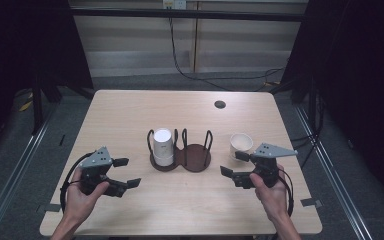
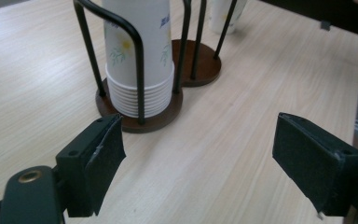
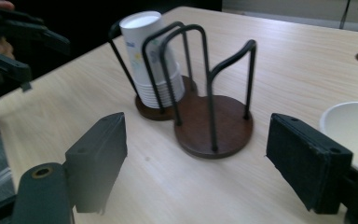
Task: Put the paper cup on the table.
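The single paper cup [image 1: 241, 143] stands upright on the table [image 1: 130, 110], just beside the right gripper [image 1: 234, 165], whose jaws are apart and empty. The approach step is judged in hand; next, the cup must be enclosed. The left gripper [image 1: 126, 172] is held open.

A single white paper cup [image 1: 241, 144] stands upright, mouth open, on the table just right of the two-ring brown wooden cup holder [image 1: 195, 157].
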Demonstrator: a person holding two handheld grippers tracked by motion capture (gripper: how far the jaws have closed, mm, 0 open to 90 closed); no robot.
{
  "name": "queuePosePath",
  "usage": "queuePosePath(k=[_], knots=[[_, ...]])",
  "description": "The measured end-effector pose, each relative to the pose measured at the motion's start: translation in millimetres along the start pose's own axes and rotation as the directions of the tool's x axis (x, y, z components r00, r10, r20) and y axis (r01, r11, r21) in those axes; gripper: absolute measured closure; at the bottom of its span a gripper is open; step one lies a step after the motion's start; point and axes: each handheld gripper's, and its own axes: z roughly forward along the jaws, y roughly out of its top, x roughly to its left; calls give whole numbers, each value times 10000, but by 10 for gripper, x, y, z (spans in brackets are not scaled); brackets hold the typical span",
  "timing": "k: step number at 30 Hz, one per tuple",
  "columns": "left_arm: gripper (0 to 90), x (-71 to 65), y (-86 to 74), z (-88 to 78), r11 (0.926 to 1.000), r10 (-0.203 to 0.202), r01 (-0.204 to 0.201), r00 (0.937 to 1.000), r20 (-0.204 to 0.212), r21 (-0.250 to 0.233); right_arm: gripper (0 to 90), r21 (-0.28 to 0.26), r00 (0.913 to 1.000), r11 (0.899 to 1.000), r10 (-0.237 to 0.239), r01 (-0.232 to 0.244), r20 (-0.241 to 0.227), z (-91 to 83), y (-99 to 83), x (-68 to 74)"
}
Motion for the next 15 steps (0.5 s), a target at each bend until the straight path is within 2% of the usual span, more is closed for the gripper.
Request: queuePosePath(k=[1,2,4,5,7,8,10,11,15], knots=[[165,-14,-12,11,9999,-155,155,9998,143,37,195,-51,10000,10000,-53,53,3,10,-30,46],[165,-24,-21,17,9997,-43,41,9999,115,228,195,-84,10000,9999,-69,69,14,26,-54,84],[165,-70,-46,30,9992,76,-75,10000,-31,388,169,159,9995,9999,-32,37,-327,75,-101,149],[165,-87,-55,32,9993,14,-12,10000,-41,385,167,258,9988,9996,-63,75,-476,108,-135,196],[166,-116,-88,26,9995,144,-136,9995,-275,278,167,311,9983,9994,-122,140,-574,151,-192,254],[166,-130,-108,31,9999,32,-28,9997,-252,138,167,297,9981,9994,-130,149,-607,173,-224,275],[166,-141,-159,33,9997,210,-203,9982,-556,142,167,220,9980,9996,-160,174,-618,209,-271,294],[166,-144,-184,40,10000,48,-44,9981,-607,69,166,225,9982,9997,-108,121,-587,222,-286,298],[167,-127,-242,57,10000,-33,35,9950,-998,21,152,124,9989,9999,-59,65,-469,268,-318,280]])
